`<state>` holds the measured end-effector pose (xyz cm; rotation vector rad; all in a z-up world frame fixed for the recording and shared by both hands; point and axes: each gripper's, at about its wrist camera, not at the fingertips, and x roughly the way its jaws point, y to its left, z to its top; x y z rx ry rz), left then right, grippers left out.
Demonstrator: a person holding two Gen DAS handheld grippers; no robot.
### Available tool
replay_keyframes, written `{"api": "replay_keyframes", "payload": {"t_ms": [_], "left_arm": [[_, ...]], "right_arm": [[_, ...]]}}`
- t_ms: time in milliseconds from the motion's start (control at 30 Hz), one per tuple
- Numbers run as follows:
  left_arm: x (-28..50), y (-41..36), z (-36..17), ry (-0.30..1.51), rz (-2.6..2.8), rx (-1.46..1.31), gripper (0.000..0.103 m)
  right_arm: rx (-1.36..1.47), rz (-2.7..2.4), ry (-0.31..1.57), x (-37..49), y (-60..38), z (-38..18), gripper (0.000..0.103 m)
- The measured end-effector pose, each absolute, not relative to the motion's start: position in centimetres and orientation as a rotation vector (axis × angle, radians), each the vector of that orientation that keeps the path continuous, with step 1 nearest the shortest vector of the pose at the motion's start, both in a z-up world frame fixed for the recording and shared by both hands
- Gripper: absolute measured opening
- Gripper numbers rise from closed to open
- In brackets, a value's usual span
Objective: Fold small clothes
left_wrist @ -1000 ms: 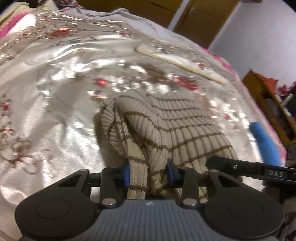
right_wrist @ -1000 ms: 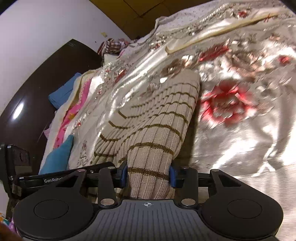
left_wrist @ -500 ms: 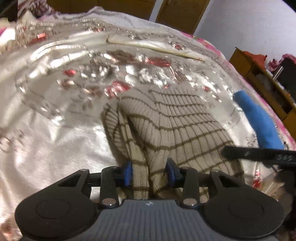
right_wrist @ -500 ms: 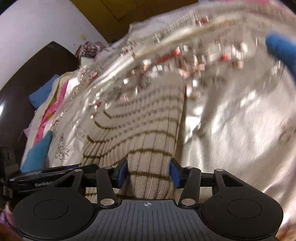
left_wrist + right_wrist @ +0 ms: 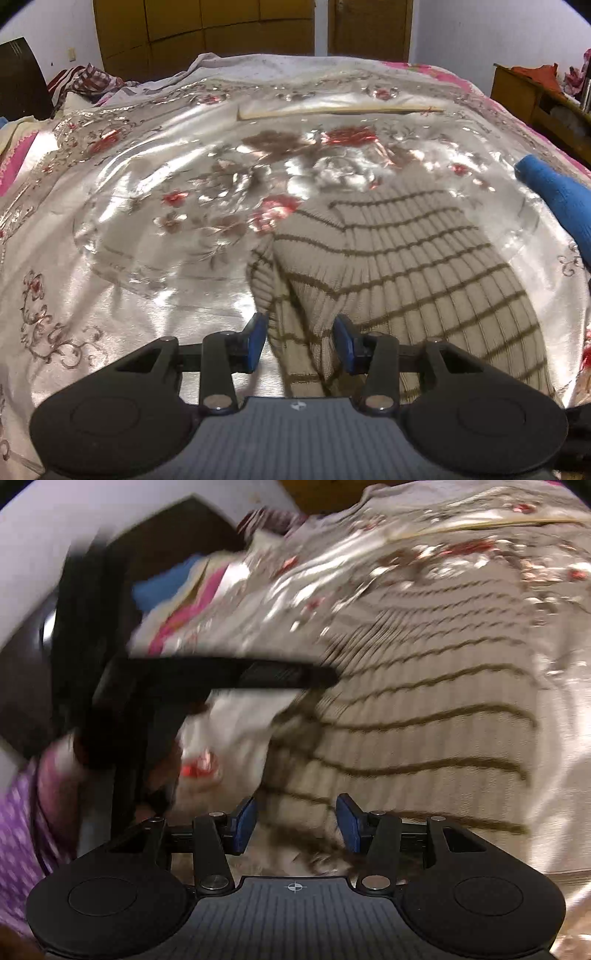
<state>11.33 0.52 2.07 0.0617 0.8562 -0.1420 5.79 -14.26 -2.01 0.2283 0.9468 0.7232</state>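
My left gripper [image 5: 299,341] gapes around the striped sweater [image 5: 399,273] on the bed [image 5: 110,192]; blue cloth [image 5: 557,199] at three o'clock.

Shiny floral bedspread [image 5: 147,229] carries striped sweater [image 5: 424,266], blue cloth [image 5: 557,195].

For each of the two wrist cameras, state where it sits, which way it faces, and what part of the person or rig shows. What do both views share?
Left wrist: sits behind the left tongs, facing along the bed toward the wooden doors; only the tongs show.
Right wrist: sits behind the right tongs, blurred, facing leftward across the bed; the left tongs and a purple sleeve show.
Shared: the striped sweater on the shiny bedspread.
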Motion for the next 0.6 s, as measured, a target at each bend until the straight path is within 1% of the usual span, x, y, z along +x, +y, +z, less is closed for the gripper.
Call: {"api": "replay_keyframes", "payload": {"t_ms": [67, 167, 267, 433, 600], "left_arm": [[10.9, 1.0, 2.3, 0.849, -0.117, 0.058, 0.049], [10.1, 1.8, 2.8, 0.843, -0.086, 0.043, 0.048], [8.9, 2.3, 3.4, 0.839, -0.054, 0.053, 0.048], [6.3, 2.9, 4.2, 0.841, -0.067, -0.01, 0.048], [3.9, 1.9, 3.7, 0.87, -0.049, -0.011, 0.049]], "right_arm": [[0.173, 0.731, 0.935, 5.5, -13.2, -1.9, 0.048], [0.209, 0.727, 0.949, 5.9, -13.2, -1.5, 0.048], [0.212, 0.726, 0.901, 4.9, -13.6, -0.3, 0.048], [0.282, 0.693, 0.831, 2.8, -16.0, 1.7, 0.048], [0.277, 0.525, 0.787, 1.4, -17.5, 2.4, 0.048]]}}
